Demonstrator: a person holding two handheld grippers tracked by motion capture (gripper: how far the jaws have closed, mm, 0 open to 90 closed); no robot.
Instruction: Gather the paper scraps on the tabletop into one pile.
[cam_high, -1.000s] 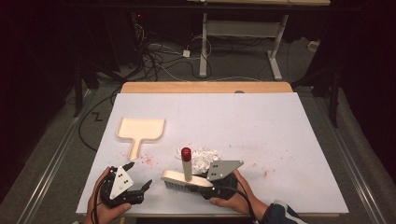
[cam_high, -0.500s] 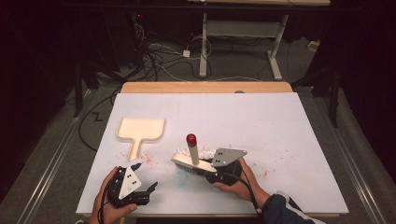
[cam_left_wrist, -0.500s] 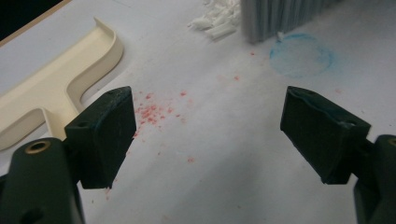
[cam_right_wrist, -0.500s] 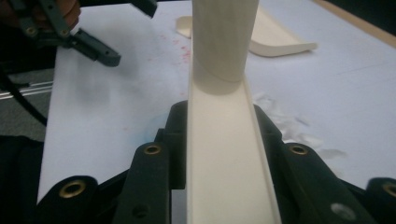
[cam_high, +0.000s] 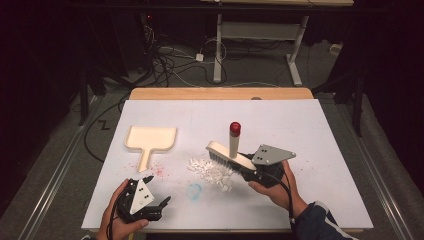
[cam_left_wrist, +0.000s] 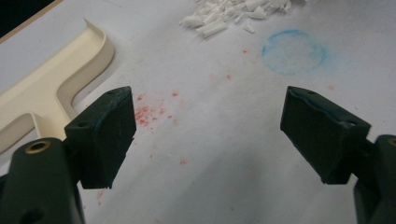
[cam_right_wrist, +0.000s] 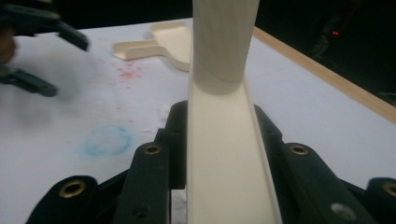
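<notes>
My right gripper (cam_high: 245, 167) clamps the brush (cam_high: 229, 155) mid-frame over white scraps (cam_high: 212, 172); left gripper (cam_high: 156, 192) wide open, empty, lower left.

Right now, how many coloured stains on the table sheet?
2: a blue ring near the front edge, and red speckles beside the dustpan handle. Fainter ones may hide under the white scraps.

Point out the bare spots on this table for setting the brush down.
Free: the far strip of the table beyond the dustpan, and its right side past the right gripper. Crowded: the near middle, with the white scraps beside the brush.
</notes>
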